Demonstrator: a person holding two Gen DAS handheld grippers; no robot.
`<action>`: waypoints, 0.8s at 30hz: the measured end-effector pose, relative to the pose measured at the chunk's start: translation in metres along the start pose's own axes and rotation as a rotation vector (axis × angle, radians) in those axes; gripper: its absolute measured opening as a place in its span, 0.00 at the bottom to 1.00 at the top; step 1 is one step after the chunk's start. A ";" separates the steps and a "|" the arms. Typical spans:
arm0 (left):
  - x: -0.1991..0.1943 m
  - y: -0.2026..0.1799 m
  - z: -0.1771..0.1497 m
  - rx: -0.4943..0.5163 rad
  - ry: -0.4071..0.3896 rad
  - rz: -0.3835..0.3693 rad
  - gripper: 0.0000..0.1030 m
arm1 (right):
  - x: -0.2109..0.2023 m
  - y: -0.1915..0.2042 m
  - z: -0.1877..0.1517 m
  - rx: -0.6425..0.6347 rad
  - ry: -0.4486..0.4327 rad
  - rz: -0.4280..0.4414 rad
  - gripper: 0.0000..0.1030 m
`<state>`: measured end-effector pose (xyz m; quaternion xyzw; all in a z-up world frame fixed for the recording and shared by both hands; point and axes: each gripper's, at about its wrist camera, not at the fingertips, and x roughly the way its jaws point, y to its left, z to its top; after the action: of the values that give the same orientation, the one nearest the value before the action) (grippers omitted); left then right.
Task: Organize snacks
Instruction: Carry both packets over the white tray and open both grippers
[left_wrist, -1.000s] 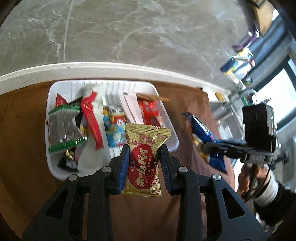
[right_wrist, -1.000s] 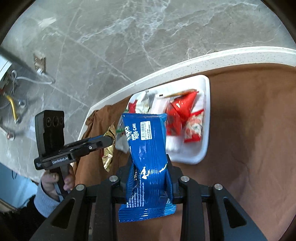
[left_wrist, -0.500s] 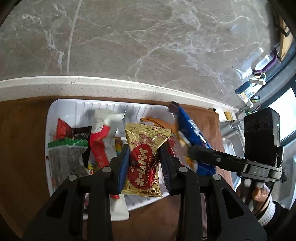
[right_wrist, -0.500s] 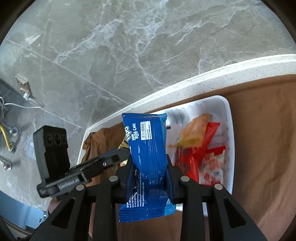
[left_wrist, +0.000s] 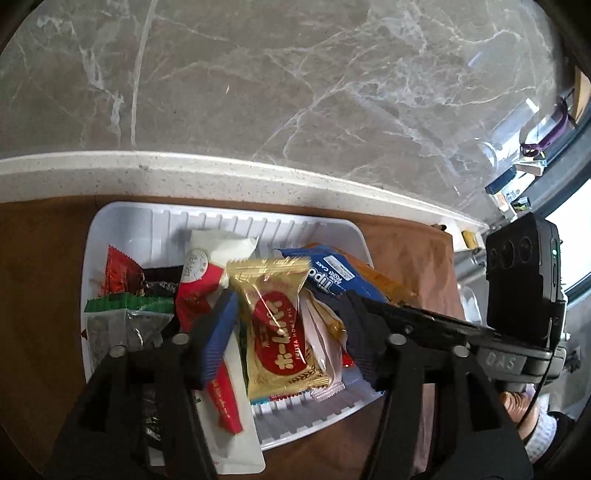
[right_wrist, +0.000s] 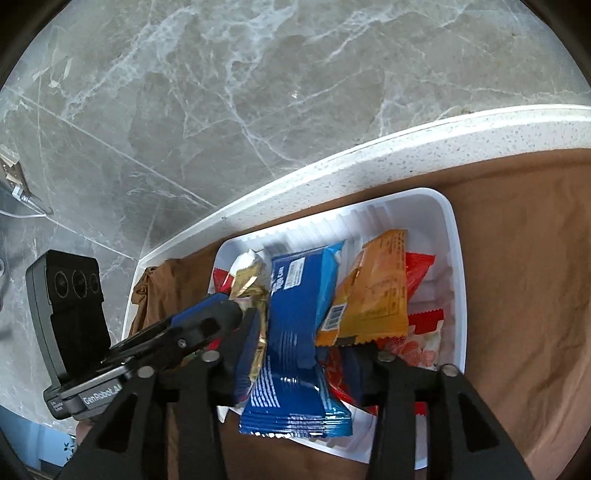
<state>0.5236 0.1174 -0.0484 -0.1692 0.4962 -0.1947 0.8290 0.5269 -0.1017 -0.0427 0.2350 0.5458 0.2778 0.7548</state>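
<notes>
Left gripper (left_wrist: 286, 332): jaws apart, just opening; gold snack packet (left_wrist: 279, 328) lies loose between them in the white tray (left_wrist: 122, 221). Right gripper (right_wrist: 299, 354): jaws apart, just opening; blue cake packet (right_wrist: 295, 332) between them, over the tray.

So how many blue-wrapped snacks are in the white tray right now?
1: the blue roll-cake packet, on the pile in the white tray between the right gripper's open fingers, beside the gold pie packet. Others may be buried.
</notes>
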 end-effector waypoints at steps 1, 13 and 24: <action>-0.001 -0.001 0.000 0.005 -0.004 0.002 0.55 | -0.001 0.001 0.000 -0.005 -0.006 -0.003 0.51; -0.029 -0.020 -0.005 0.067 -0.076 0.053 0.59 | -0.039 0.019 -0.011 -0.084 -0.086 -0.008 0.63; -0.081 -0.038 -0.028 0.068 -0.152 0.095 0.63 | -0.088 0.031 -0.039 -0.149 -0.163 -0.032 0.72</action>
<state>0.4579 0.1215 0.0181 -0.1313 0.4324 -0.1584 0.8779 0.4625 -0.1367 0.0272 0.1914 0.4640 0.2855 0.8164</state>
